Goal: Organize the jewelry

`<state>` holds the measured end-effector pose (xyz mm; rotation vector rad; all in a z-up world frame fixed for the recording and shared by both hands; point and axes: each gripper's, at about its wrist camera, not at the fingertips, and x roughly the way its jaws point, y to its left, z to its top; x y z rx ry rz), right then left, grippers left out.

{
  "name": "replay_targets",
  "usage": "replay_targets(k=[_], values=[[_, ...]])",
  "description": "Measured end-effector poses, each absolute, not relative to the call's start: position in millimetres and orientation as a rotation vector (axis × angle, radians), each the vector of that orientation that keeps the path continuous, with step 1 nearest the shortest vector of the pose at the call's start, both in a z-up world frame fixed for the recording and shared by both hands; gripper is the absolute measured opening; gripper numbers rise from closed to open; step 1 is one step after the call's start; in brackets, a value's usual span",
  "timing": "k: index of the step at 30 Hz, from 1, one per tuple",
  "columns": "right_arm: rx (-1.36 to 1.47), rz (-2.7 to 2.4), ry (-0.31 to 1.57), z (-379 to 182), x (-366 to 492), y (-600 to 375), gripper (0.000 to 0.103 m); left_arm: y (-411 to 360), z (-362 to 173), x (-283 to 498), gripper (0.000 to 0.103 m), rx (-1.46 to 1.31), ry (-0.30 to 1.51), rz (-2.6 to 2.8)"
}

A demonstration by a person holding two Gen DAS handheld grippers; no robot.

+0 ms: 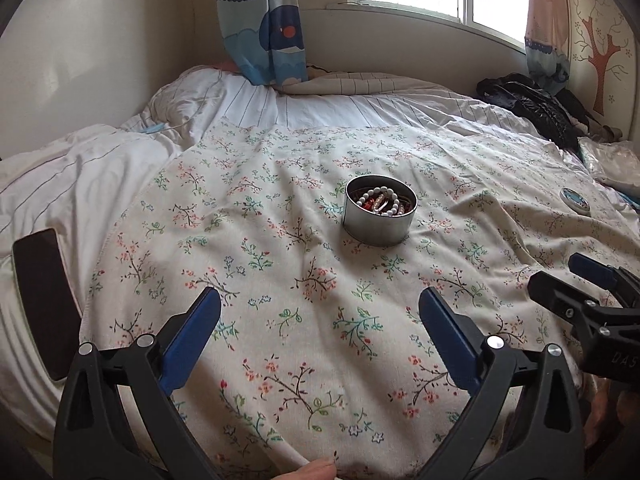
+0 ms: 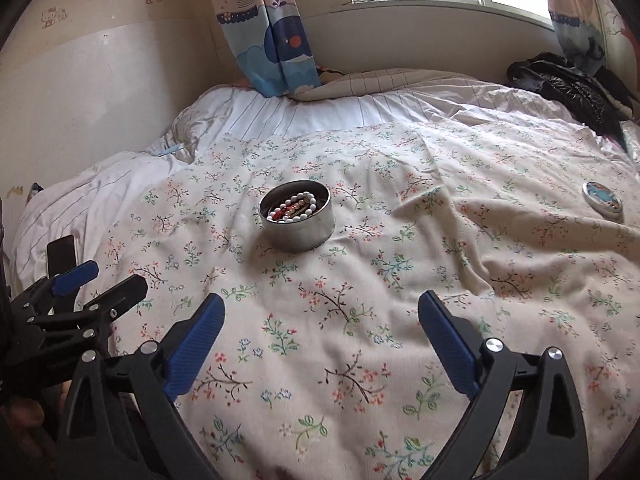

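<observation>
Silver-grey metal catches the window light on a round tin standing open near the middle of a bed, its floral coverlet creased into soft ridges. Inside lie white bead bracelets coiled over red and gold pieces, all heaped together. The tin's lid, flat, round and printed in blue, rests well apart at about three o'clock from the tin. Both tools hang over the near edge of the coverlet with nothing between their blue ribbed pads: the left tool stands wide apart, and so does the right tool. A dark phone lies at nine o'clock on the striped white sheet. With the jewelry seemingly gathered, the lid looks like the next concern; it would best be pinched across its rim by the right tool, while the left steadies the smooth tin wall, which may slip on yielding bedding.
</observation>
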<state>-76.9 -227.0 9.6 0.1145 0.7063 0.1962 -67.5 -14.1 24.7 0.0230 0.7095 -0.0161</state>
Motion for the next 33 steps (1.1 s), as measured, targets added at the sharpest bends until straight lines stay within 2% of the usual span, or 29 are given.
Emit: replay_targets(k=[8, 33], values=[[0.101, 0.146, 0.739, 6.4, -81.0, -225.9, 0.096, -27.1, 26.6, -76.1, 0.095, 0.085, 0.698, 0.003], [0.186, 0.089, 0.709, 7.4, -87.6, -244.8, 0.096, -18.1, 28.7, -80.8, 0.095, 0.025, 0.684, -0.009]])
